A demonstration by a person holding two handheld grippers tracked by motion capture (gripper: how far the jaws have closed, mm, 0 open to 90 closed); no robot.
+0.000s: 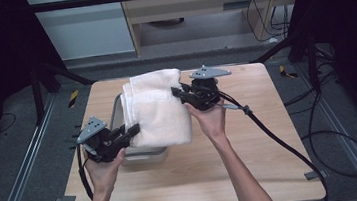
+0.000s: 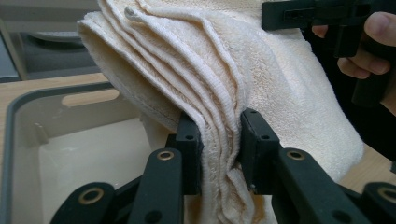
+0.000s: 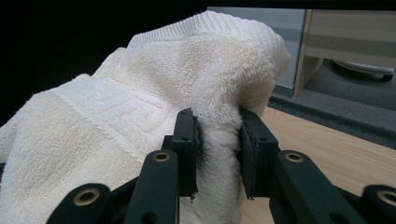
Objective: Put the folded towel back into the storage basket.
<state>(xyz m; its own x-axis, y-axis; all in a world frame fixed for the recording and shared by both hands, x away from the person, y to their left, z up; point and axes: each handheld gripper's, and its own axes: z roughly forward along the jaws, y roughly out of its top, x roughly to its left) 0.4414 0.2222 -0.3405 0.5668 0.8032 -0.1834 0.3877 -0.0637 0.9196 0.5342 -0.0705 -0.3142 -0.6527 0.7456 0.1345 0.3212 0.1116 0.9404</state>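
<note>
A folded cream towel (image 1: 157, 107) hangs between both grippers, lifted over a grey bin (image 1: 144, 157) on the wooden table (image 1: 254, 173). My left gripper (image 1: 134, 130) is shut on the towel's near left corner; in the left gripper view several stacked towel (image 2: 219, 93) edges are pinched between the jaws of this gripper (image 2: 218, 144), with the bin's pale inside (image 2: 84, 163) below and to the left. My right gripper (image 1: 175, 91) is shut on the far right edge. In the right gripper view the towel (image 3: 140, 116) bunches up between that gripper's (image 3: 218, 144) jaws.
The grey bin sits at the table's left, mostly under the towel. Black cables (image 1: 270, 136) trail from the right gripper across the table's right side. Black frame legs (image 1: 39, 85) and a wooden cabinet (image 1: 196, 3) stand beyond the far edge.
</note>
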